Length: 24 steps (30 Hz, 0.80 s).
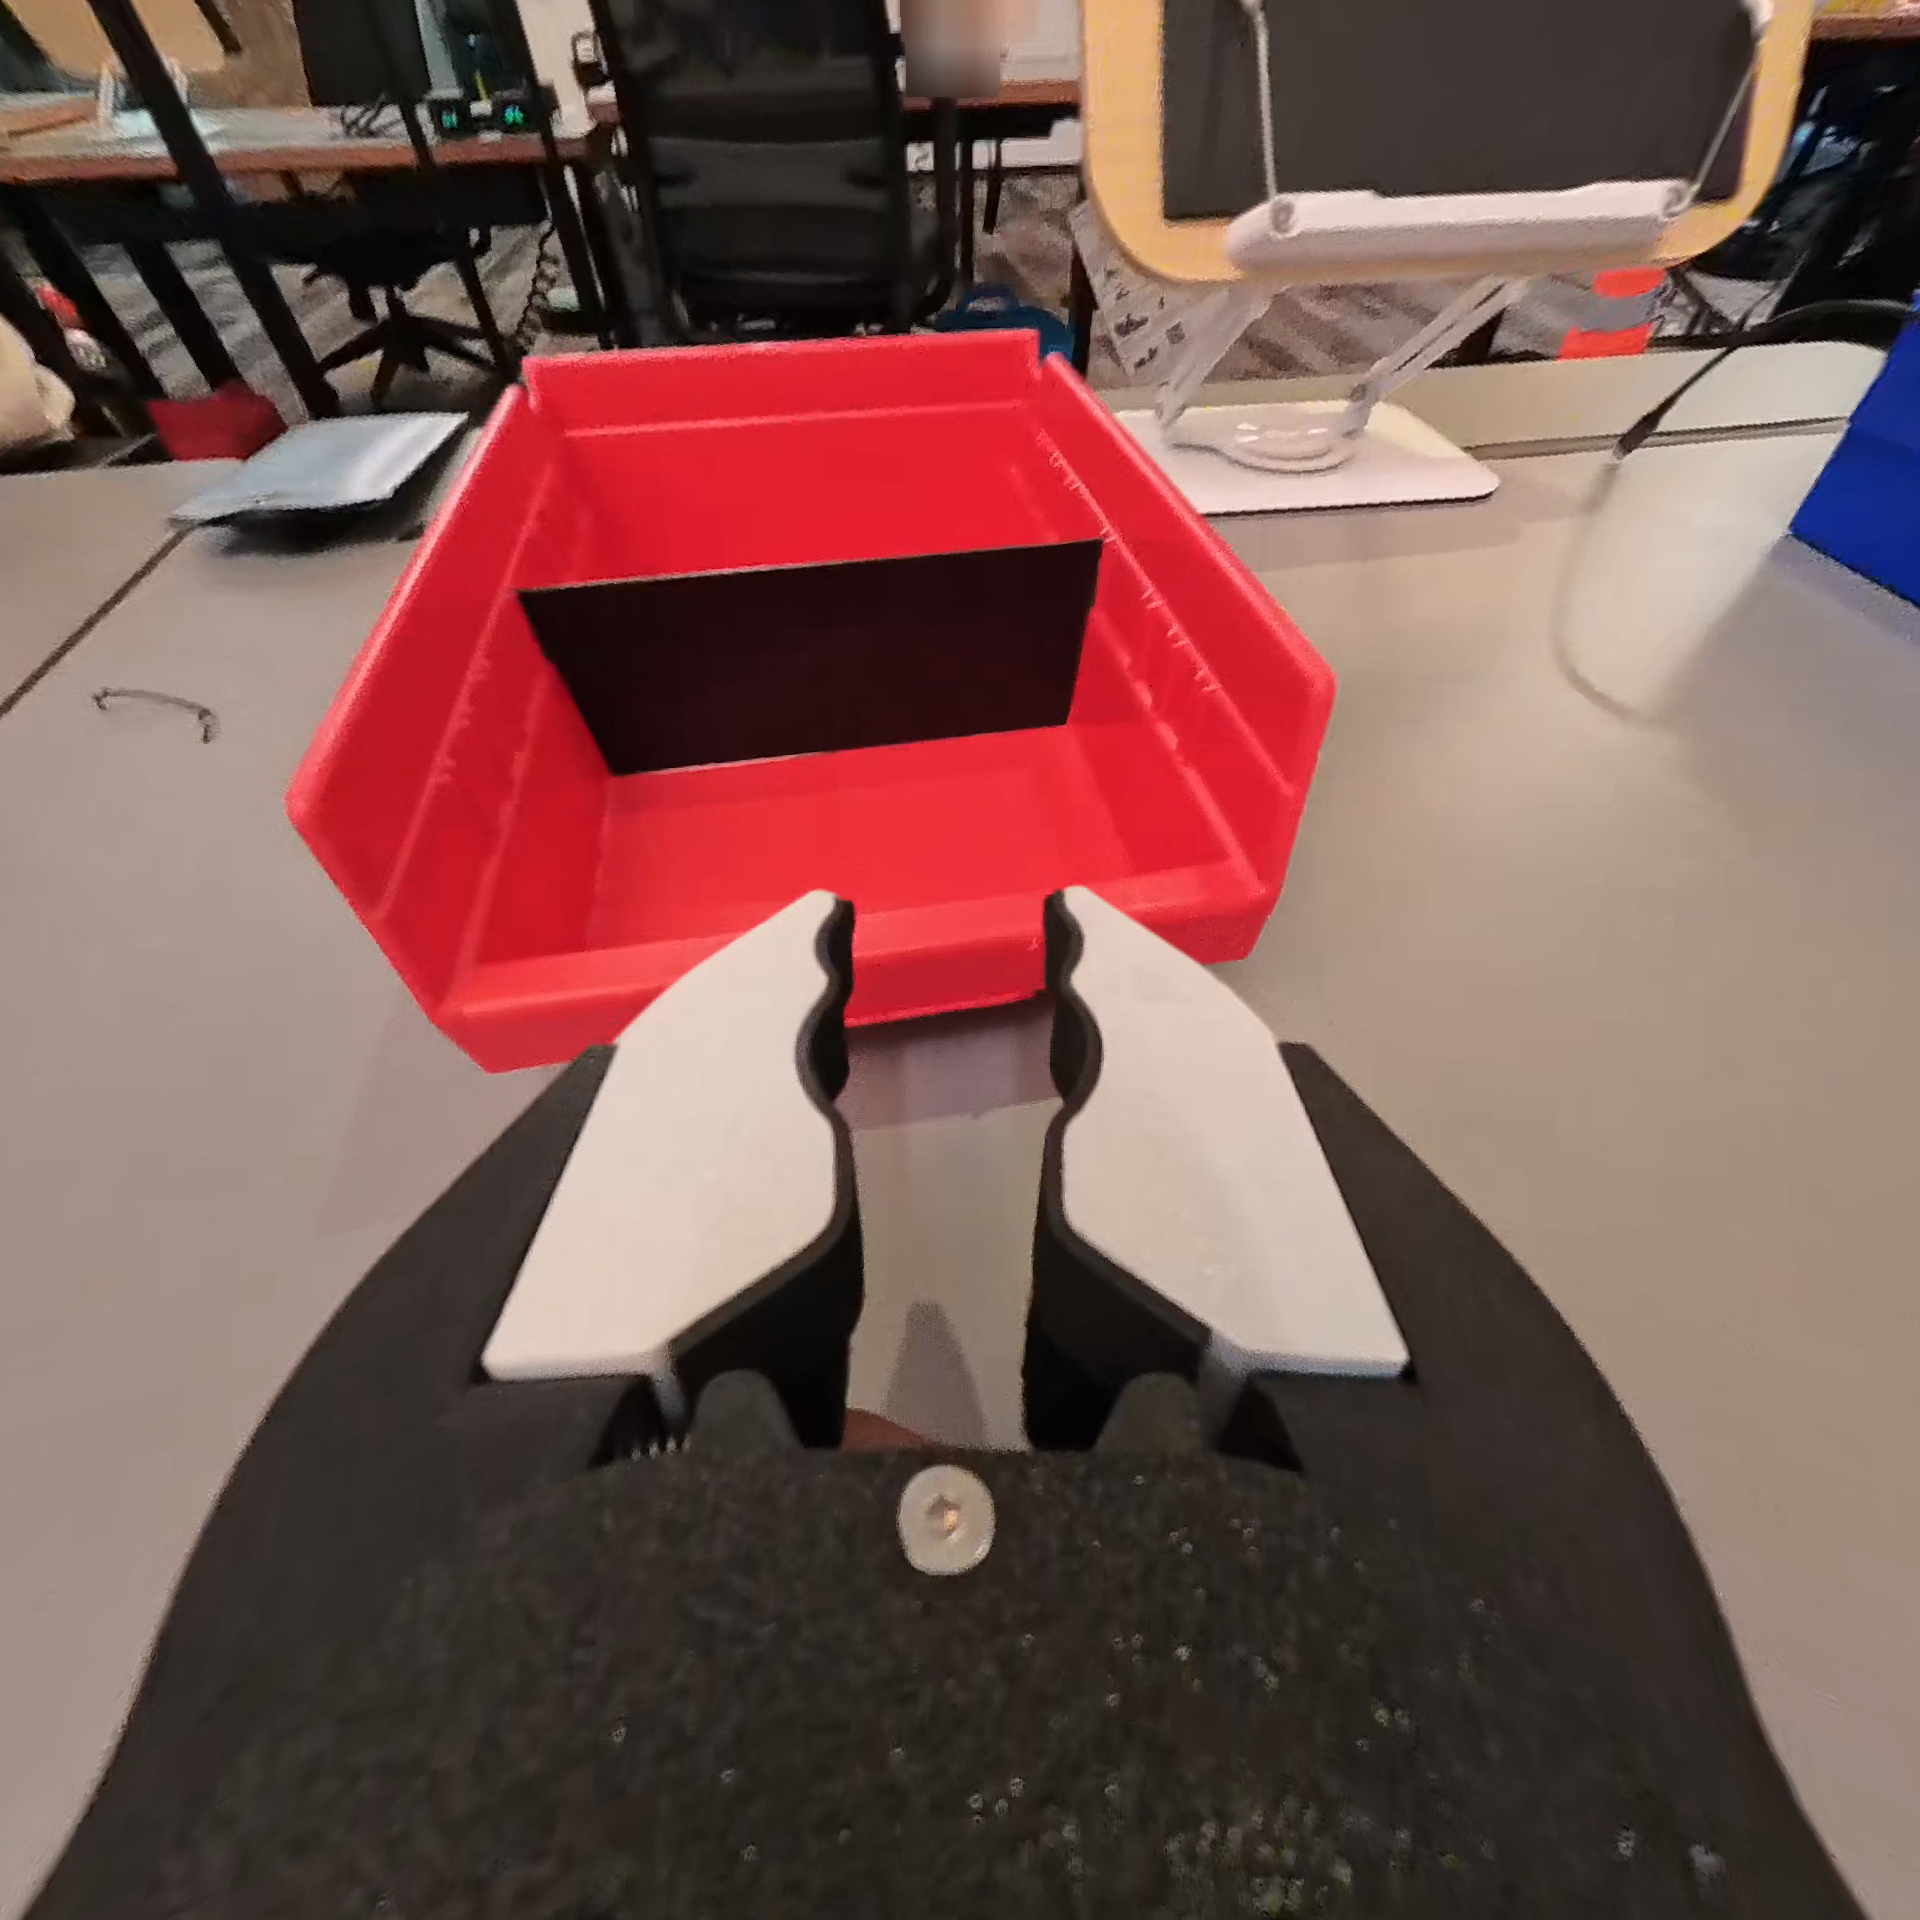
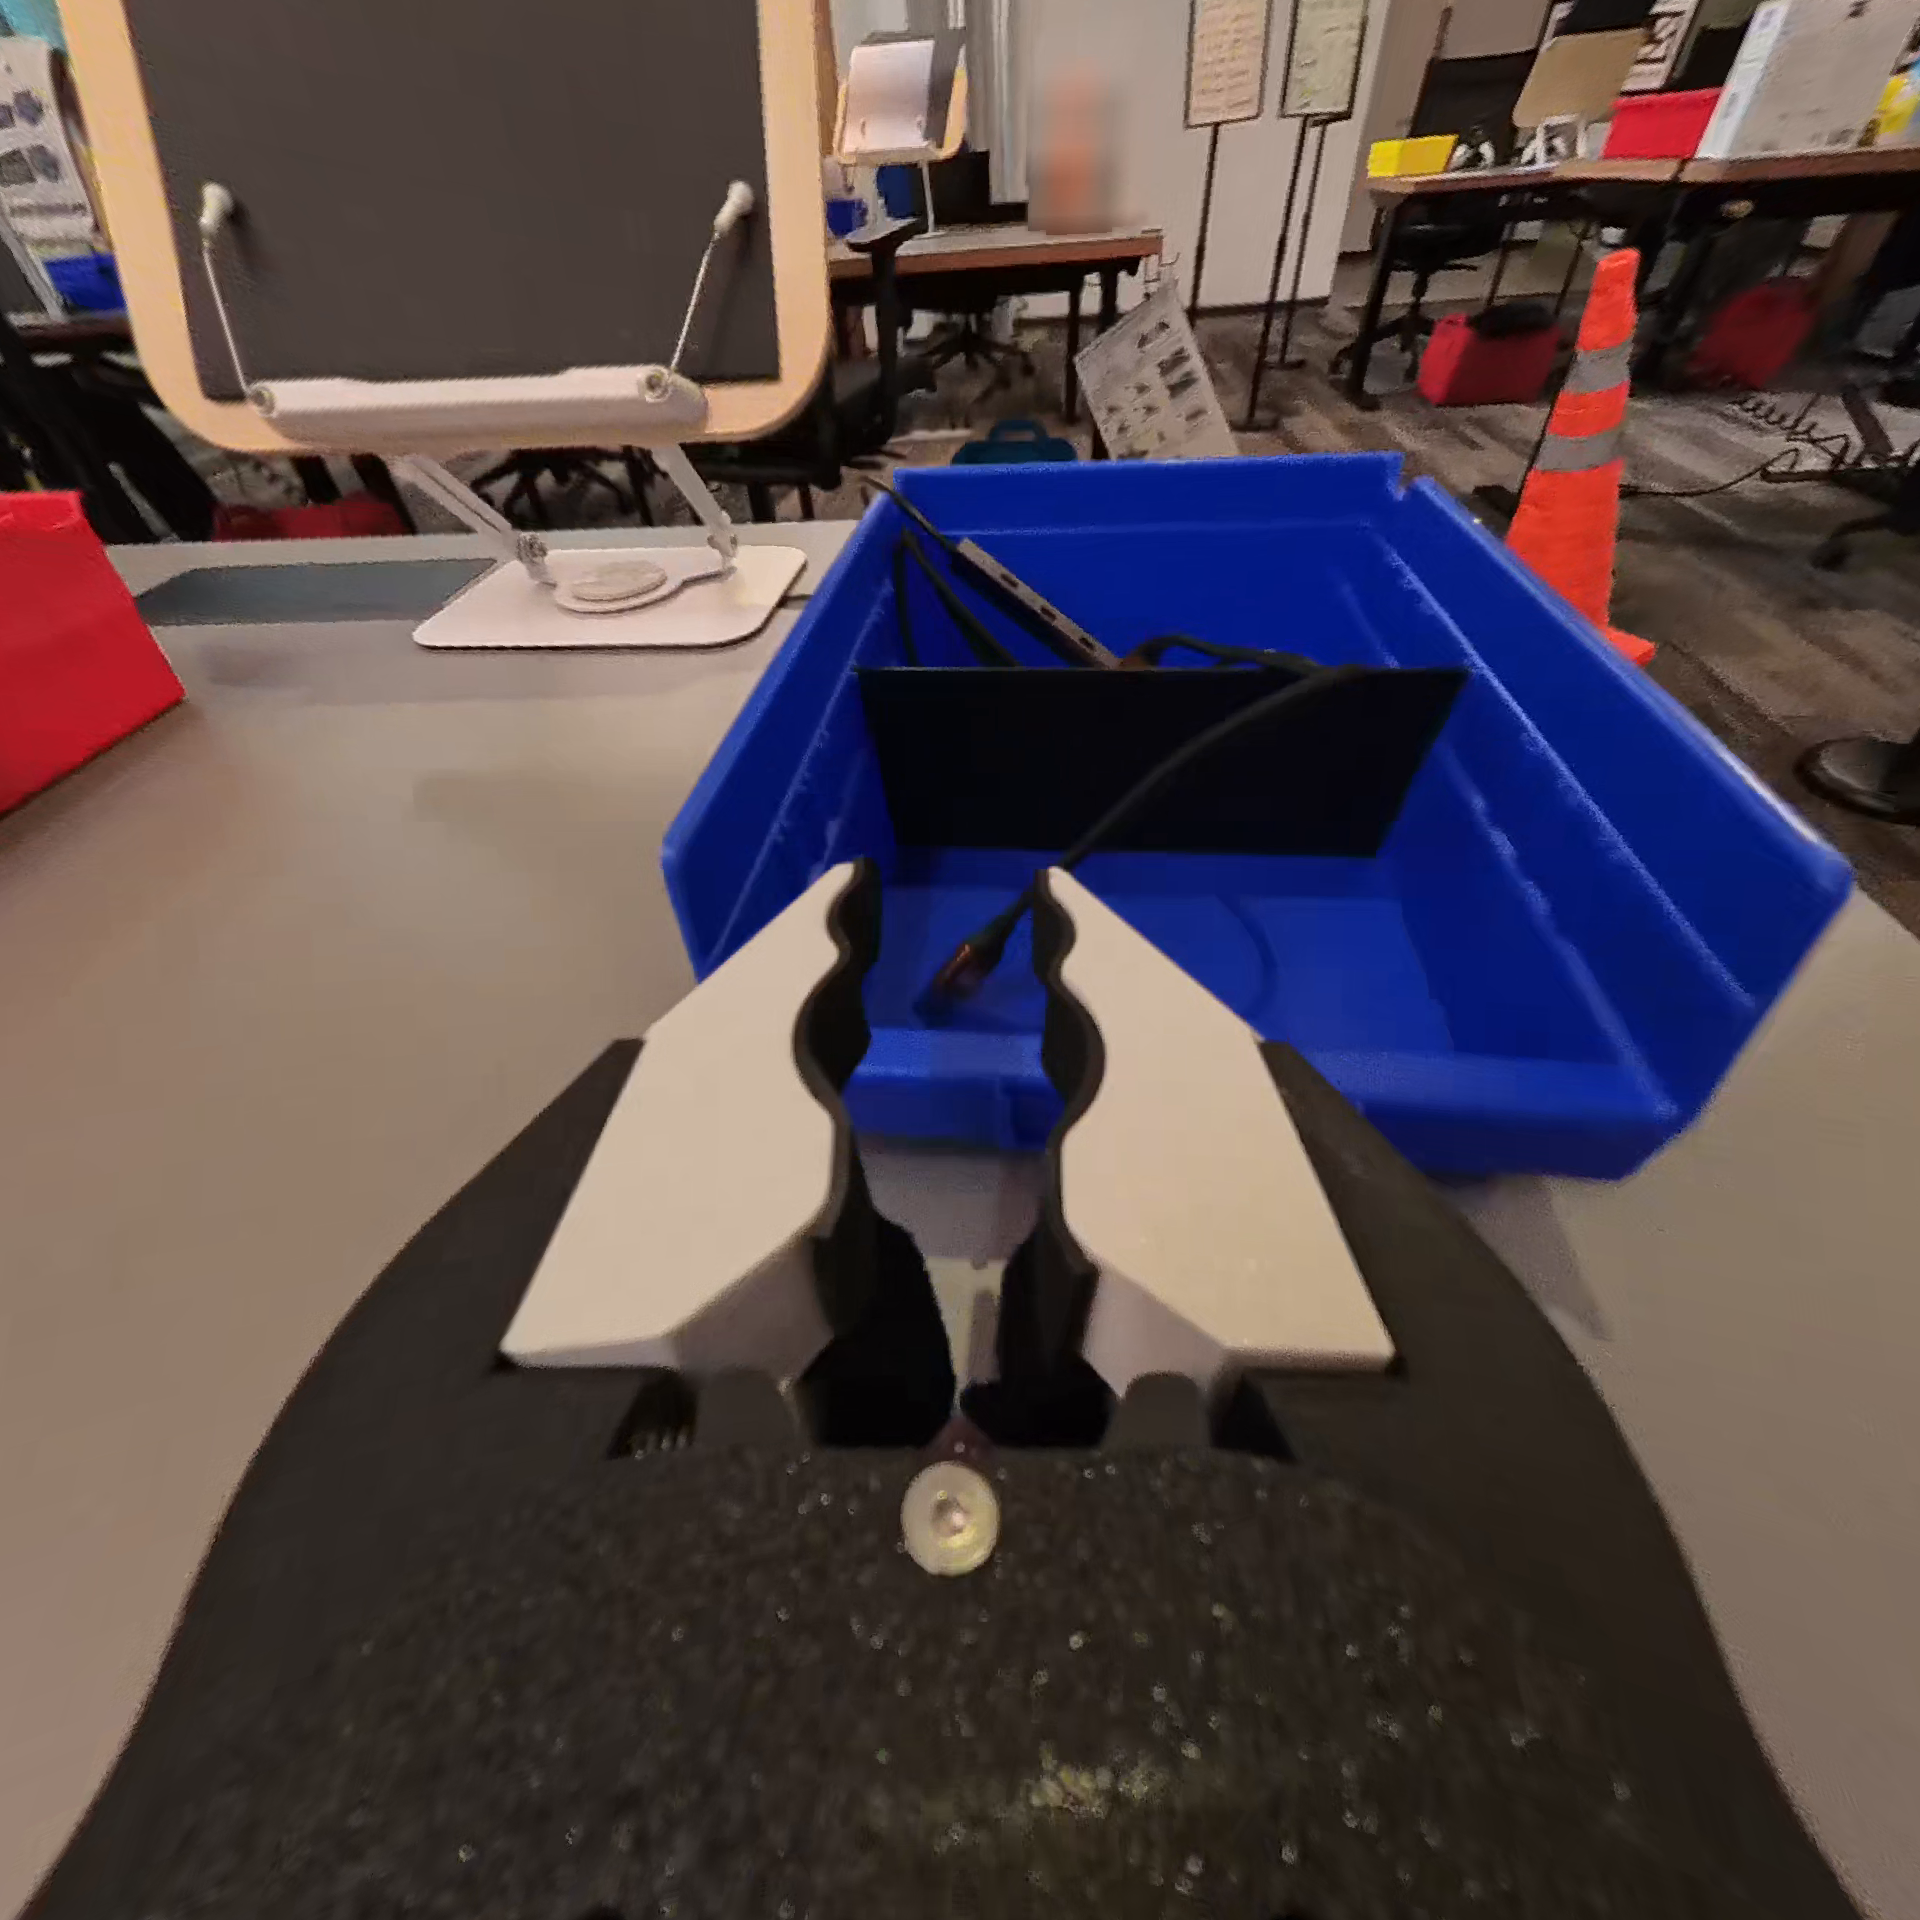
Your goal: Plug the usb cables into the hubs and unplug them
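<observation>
Left tongs face red bin; right tongs face blue bin holding cable.

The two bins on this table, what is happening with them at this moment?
Nothing is held yet. The left tongs are open, just before the red bin, whose visible compartments, split by a black divider, show nothing inside. The right tongs are open too, at the front of the blue bin. A black cable hangs over that bin's divider, its plug lying in the front compartment.
</observation>
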Available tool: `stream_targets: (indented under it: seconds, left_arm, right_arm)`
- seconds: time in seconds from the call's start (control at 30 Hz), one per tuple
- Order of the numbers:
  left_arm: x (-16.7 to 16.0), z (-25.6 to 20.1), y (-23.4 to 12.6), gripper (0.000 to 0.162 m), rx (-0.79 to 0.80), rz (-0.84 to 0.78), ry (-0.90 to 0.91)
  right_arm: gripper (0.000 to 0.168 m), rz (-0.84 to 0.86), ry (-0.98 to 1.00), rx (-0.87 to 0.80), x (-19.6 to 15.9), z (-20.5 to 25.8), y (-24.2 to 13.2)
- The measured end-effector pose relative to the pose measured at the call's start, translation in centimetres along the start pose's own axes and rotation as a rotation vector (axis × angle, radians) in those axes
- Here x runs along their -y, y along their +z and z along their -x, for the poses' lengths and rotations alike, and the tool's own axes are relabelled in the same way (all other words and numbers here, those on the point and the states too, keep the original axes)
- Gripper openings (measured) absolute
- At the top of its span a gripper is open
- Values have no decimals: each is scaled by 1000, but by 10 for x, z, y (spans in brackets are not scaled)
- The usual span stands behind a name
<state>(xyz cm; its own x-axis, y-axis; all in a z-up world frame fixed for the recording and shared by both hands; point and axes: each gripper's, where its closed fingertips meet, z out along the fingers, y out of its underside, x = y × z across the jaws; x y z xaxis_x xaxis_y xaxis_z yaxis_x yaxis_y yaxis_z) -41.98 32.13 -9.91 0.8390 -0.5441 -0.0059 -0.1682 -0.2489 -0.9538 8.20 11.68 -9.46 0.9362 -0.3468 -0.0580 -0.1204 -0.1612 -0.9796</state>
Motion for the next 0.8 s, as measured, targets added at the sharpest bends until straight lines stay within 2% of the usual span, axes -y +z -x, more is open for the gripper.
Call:
stream_targets:
  seconds: [0.13,0.23,0.4,0.63,0.8]
  left_arm:
    - [7,-2,2,35,-37,-36,-94]
    - [5,-1,5,35,-44,-18,-113]
    - [6,-2,5,35,-48,-28,-109]
    - [3,-8,12,37,-66,-20,-89]
    - [3,-14,11,38,-70,-20,-56]
  right_arm:
    - [29,5,-47,53,6,7,-10]
    - [28,55,-74,37,-14,0,-2]
    - [30,88,-83,-22,-19,-20,1]
    - [30,68,5,-11,-15,-25,2]
    - [34,28,-20,90,-8,-3,0]
